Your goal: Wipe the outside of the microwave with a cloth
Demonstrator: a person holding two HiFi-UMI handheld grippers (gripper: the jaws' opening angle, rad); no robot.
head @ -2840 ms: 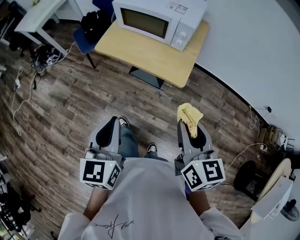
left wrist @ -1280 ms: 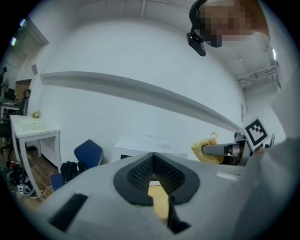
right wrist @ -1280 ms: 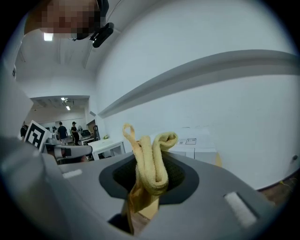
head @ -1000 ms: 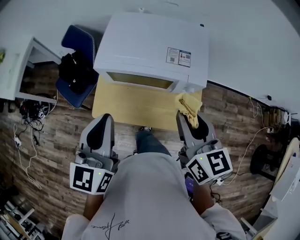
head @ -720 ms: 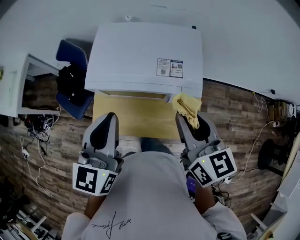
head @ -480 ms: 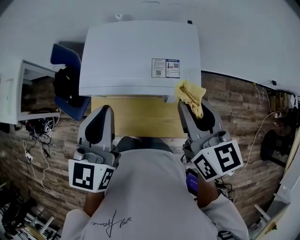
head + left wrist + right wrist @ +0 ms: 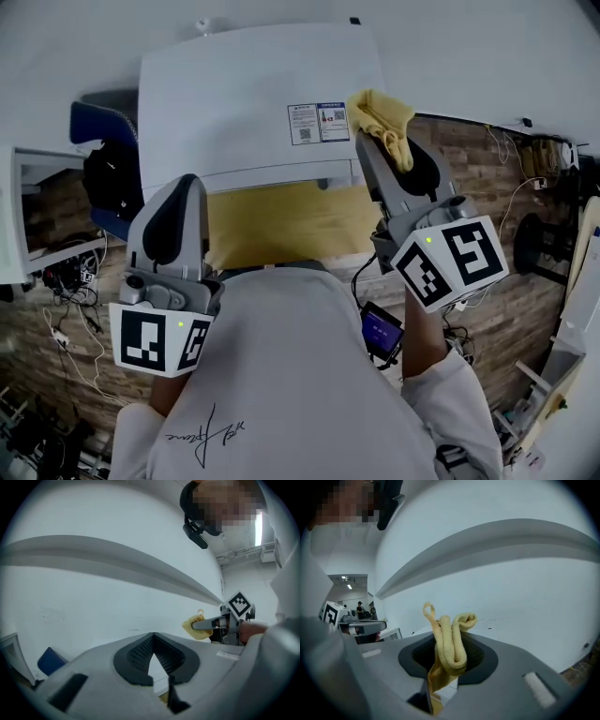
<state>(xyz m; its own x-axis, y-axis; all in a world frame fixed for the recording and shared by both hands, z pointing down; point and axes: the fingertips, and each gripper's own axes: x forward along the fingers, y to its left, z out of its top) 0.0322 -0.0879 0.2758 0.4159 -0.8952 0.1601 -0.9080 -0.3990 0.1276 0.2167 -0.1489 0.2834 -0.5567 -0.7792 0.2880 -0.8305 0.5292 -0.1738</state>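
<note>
Wood-plank floor (image 7: 469, 159) runs under a small yellow tabletop (image 7: 281, 220) set against a pale wall.

Nearest are the two claws, held up in front of the person's chest. The left claw (image 7: 181, 183) has its pads brought together at the tips with nothing between them, and it hovers over the tabletop's left near corner. The right claw (image 7: 375, 141) is clamped on a bunched yellow cloth (image 7: 382, 117), whose folds and a small loop stick out past the pads.

Beyond them, the white microwave (image 7: 244, 103) fills the far part of the tabletop. A pair of printed labels (image 7: 319, 122) sits on its top near the right side. The cloth hangs over the front right corner of that top, just beside the labels. Whether it touches the casing I cannot tell.

As I judge it, wiping is at its very start. The cloth is gripped and brought to the casing, and nothing shows which faces have been covered. The top, both sides and the door front likely all remain.

Nothing lies between cloth and microwave. To the tabletop's left stand a blue chair (image 7: 94, 122) with a black bundle (image 7: 108, 183) on it and a white desk (image 7: 19, 216). Loose cables (image 7: 66, 281) trail on the floor there, which may crowd access to the microwave's left side.
</note>
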